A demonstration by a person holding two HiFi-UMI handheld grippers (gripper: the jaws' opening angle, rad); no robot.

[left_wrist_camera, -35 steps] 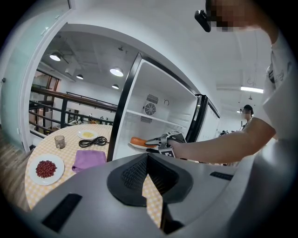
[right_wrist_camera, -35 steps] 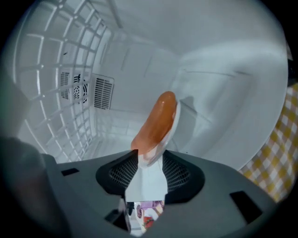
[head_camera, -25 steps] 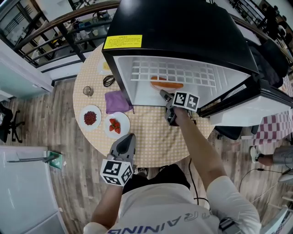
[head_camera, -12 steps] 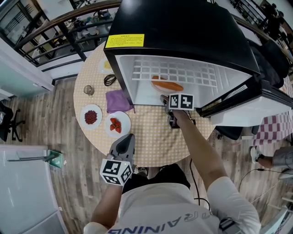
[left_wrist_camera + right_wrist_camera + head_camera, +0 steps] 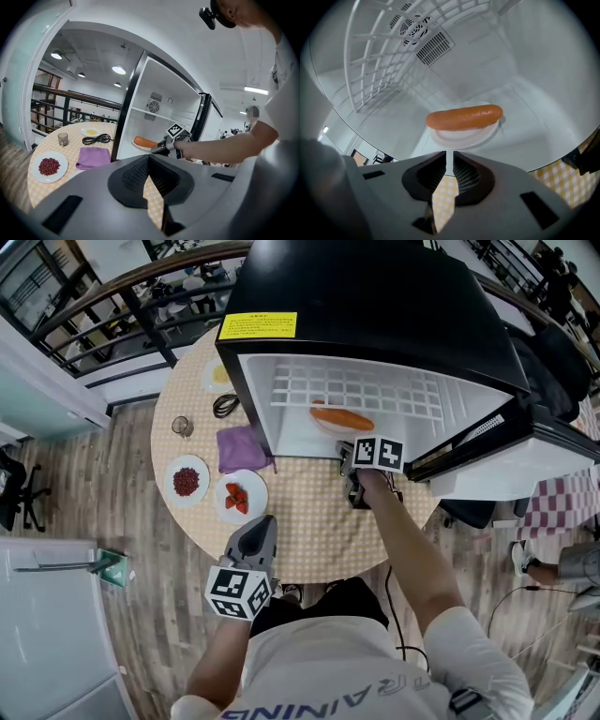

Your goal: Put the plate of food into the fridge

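The only writing is on the yellow label (image 5: 257,326) on the fridge (image 5: 375,296), at eleven o'clock on its top; the print is too small to read. The plate (image 5: 459,135) with its sausage (image 5: 464,117) lies on the fridge floor. The right gripper (image 5: 449,157), a second ago spread beside the plate, has drawn back toward six o'clock, jaws closing on nothing. The left gripper (image 5: 149,157) stays pressed together, empty, at the table's (image 5: 309,521) six o'clock edge.

one fridge (image 5: 375,296), one table (image 5: 309,517), four plates, namely a sausage plate (image 5: 459,137), a beans plate (image 5: 172,474), a strawberry plate (image 5: 252,486) and a yellow-topped plate (image 5: 208,381), plus one sausage (image 5: 464,117), one cloth (image 5: 239,446), one glass (image 5: 182,427) and one cable (image 5: 223,405).
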